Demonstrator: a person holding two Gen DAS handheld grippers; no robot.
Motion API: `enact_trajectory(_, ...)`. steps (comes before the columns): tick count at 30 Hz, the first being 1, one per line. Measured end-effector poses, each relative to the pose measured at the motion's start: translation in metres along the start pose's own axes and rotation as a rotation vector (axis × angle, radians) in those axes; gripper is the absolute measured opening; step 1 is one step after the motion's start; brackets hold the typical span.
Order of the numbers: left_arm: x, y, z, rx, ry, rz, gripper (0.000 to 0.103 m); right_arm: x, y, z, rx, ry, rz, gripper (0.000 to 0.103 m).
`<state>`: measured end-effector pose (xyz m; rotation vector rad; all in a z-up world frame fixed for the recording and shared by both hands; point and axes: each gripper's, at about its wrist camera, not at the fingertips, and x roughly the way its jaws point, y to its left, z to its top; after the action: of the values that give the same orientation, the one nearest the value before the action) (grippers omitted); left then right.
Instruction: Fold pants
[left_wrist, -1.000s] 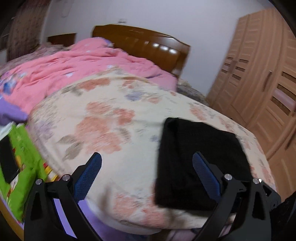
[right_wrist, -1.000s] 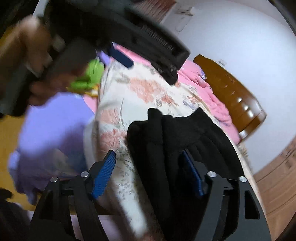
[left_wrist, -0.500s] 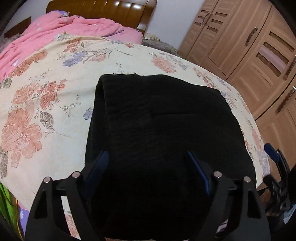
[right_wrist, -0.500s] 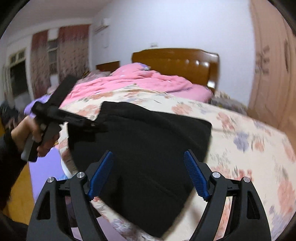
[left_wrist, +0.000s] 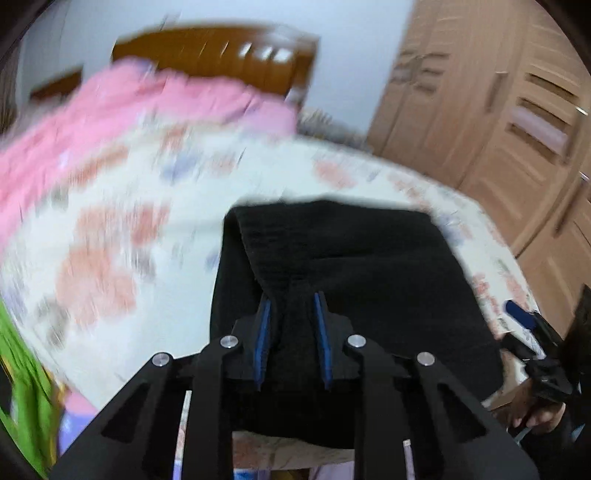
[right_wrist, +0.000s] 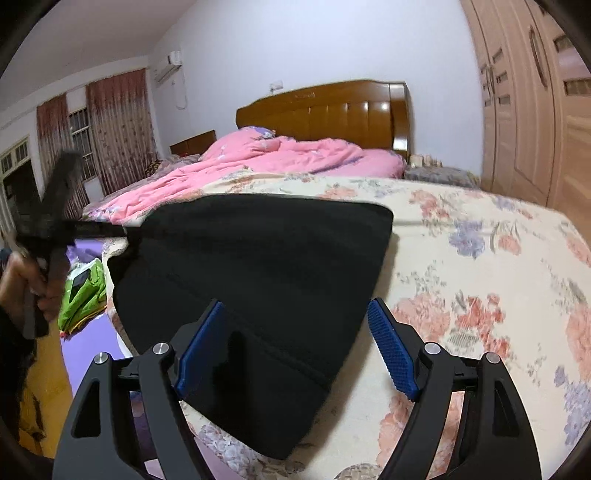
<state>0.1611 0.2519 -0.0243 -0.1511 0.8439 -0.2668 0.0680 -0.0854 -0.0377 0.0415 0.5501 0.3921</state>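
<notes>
Black pants lie folded on the bed. Our left gripper has just been closing; its jaws now pinch a ridge of cloth between them. Right gripper jaws spread, straddling the near corner, nothing held. Soft, light, limp: take hold at edges.

My left view is smeared by motion: the quilt and headboard blur. The pants' near edge hides behind the left gripper. In the right view, my left hand is cut by the edge.
</notes>
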Motion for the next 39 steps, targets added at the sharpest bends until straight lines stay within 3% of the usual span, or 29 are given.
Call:
enact_trajectory(7,0.006,-0.001,-0.008,0.005,0.001,0.038,0.025,-0.004,0.0,-0.003,-0.019,0.004,-0.013,0.078)
enact_trajectory(9,0.005,-0.001,-0.009,-0.003,0.0,0.047,0.03,-0.006,0.001,-0.002,-0.018,-0.002,-0.01,0.078)
enact_trajectory(10,0.005,0.001,-0.011,-0.01,0.0,0.056,0.038,-0.007,0.002,0.0,-0.017,-0.008,-0.003,0.079)
enact_trajectory(12,0.012,0.002,-0.017,-0.008,0.014,0.061,0.04,-0.006,0.006,0.003,-0.017,-0.011,0.017,0.081)
enact_trajectory(16,0.012,0.0,-0.02,-0.018,0.003,0.102,0.039,0.015,0.032,-0.007,-0.094,0.079,0.091,0.085)
enact_trajectory(21,0.011,0.007,-0.024,-0.07,-0.016,0.076,0.046,0.025,0.044,-0.026,-0.184,0.094,0.058,0.089)
enact_trajectory(22,0.007,0.012,-0.024,-0.105,-0.017,0.046,0.049,0.024,0.043,-0.026,-0.178,0.099,0.06,0.089)
enact_trajectory(23,0.003,0.013,-0.023,-0.125,-0.016,0.041,0.06,0.023,0.044,-0.026,-0.179,0.103,0.056,0.089)
enact_trajectory(24,-0.001,0.012,-0.022,-0.136,-0.016,0.074,0.072,0.021,0.045,-0.025,-0.181,0.103,0.049,0.089)
enact_trajectory(25,-0.011,0.01,-0.019,-0.152,-0.03,0.181,0.093,0.017,0.046,-0.024,-0.177,0.091,0.048,0.089)
enact_trajectory(27,-0.032,0.003,-0.012,-0.156,-0.117,0.275,0.098,0.008,0.045,-0.022,-0.153,0.048,0.092,0.089)
enact_trajectory(28,-0.039,-0.001,-0.009,-0.154,-0.151,0.279,0.1,0.002,0.046,-0.02,-0.14,0.02,0.127,0.089)
enact_trajectory(30,-0.047,-0.021,0.003,-0.11,-0.202,0.216,0.101,0.002,0.052,-0.018,-0.155,0.005,0.135,0.089)
enact_trajectory(32,-0.034,-0.053,0.02,0.008,-0.18,0.134,0.101,0.011,0.062,-0.022,-0.198,0.05,0.119,0.09)
enact_trajectory(35,0.006,-0.084,0.036,0.146,-0.098,0.072,0.101,0.019,0.075,-0.034,-0.281,0.072,0.06,0.091)
enact_trajectory(39,0.079,-0.062,0.04,0.076,0.069,0.098,0.101,0.025,0.084,-0.041,-0.366,0.095,0.01,0.093)
